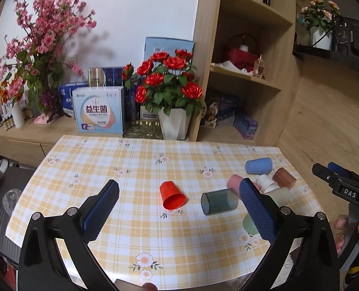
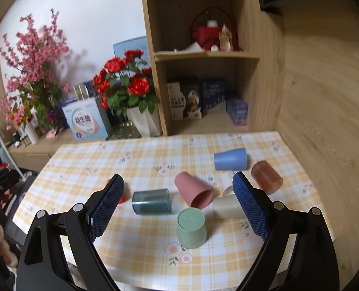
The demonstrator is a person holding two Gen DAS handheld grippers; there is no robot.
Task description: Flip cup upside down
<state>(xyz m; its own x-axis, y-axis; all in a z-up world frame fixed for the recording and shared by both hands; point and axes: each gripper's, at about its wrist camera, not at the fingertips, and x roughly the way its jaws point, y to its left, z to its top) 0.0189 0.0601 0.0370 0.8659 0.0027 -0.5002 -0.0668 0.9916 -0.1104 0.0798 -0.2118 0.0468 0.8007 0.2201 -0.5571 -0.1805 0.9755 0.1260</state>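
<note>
Green cup (image 2: 191,228) already stands upside down near the table's (image 2: 87,160) front edge; the other cups, like red (image 1: 172,195), teal (image 2: 152,201) and pink (image 2: 194,192), lie on their sides. Left gripper (image 1: 179,214) and right gripper (image 2: 178,205) both gape wide, empty. Only the right view shows green whole.

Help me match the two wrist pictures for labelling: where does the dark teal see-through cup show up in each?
Left wrist: the teal cup lies on its side right of centre, beside the red cup.
Right wrist: the teal cup lies left of centre, beside the pink cup.
Shared landmark: the blue cup near the table's far edge.
</note>
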